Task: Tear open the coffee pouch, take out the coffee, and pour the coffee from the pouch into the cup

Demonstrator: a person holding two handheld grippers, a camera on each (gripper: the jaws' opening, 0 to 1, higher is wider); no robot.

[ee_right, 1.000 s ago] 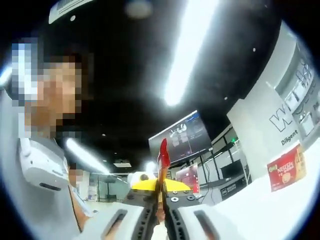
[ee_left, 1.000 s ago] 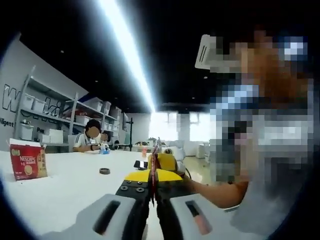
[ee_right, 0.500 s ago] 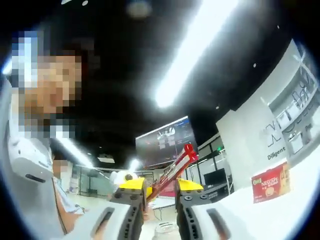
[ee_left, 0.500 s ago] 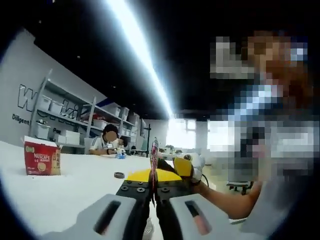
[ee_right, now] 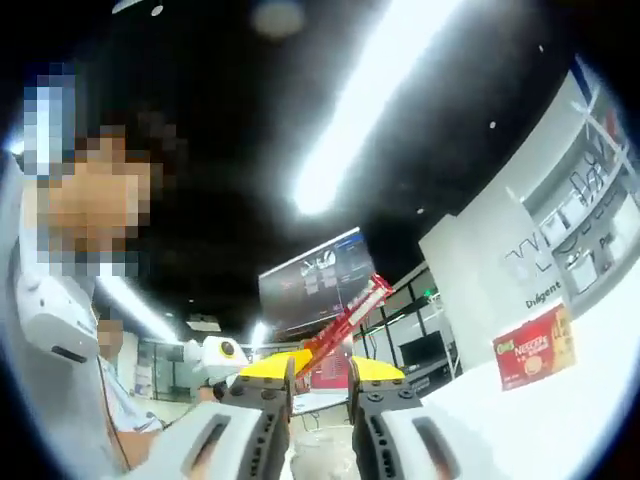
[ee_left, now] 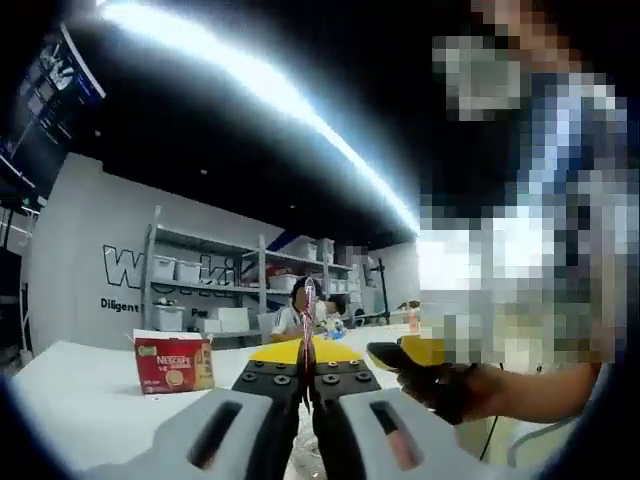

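My left gripper point(ee_left: 307, 368) is shut on the red coffee pouch point(ee_left: 307, 318), which stands edge-on as a thin strip above the jaws. In the right gripper view the same pouch point(ee_right: 345, 315) slants up to the right between the yellow-tipped jaws of my right gripper point(ee_right: 320, 375), which stand apart and open. The right gripper's yellow tip point(ee_left: 408, 352) also comes into the left gripper view from the right, held by a hand. A pale see-through rim, perhaps the cup point(ee_right: 318, 466), peeks out low between the right jaws.
A red Nescafe box point(ee_left: 172, 362) stands on the white table point(ee_left: 80, 410); the right gripper view has the box point(ee_right: 530, 345) at the right. Shelving with bins lines the far wall, and a person sits there. The person holding the grippers is close by.
The right gripper, shut on the pouch a second ago, now has its jaws apart, and the pouch leans to the right between them. Both views have swung, so the box sits elsewhere in frame.
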